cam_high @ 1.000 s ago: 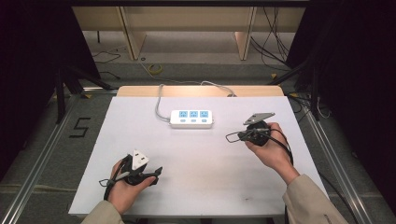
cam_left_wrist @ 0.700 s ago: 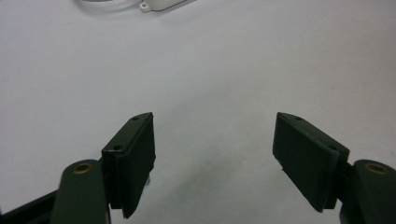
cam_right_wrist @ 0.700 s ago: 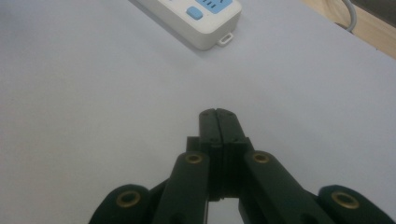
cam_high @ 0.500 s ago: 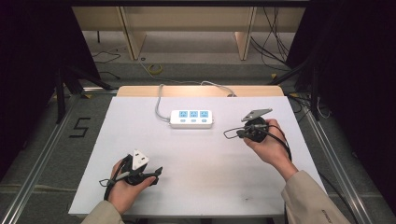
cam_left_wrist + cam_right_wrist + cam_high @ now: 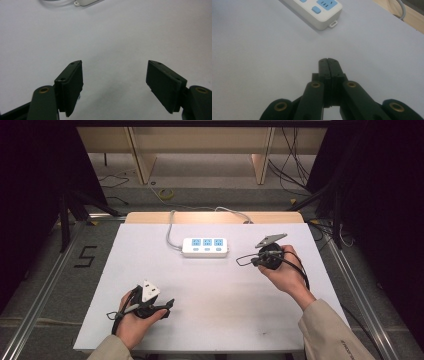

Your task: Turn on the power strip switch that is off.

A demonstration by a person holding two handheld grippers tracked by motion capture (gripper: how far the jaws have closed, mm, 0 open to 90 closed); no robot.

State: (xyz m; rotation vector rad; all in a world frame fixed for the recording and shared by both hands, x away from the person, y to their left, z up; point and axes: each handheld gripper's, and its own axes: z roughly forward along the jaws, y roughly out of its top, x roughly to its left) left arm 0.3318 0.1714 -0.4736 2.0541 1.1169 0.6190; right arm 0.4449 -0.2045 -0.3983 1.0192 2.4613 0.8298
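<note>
Tongs (image 5: pixel 328 61) pressed together, one power strip (image 5: pixel 205 247)

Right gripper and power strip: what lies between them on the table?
Nothing: in the right gripper view, only bare white table separates the shut right gripper from the power strip.
</note>
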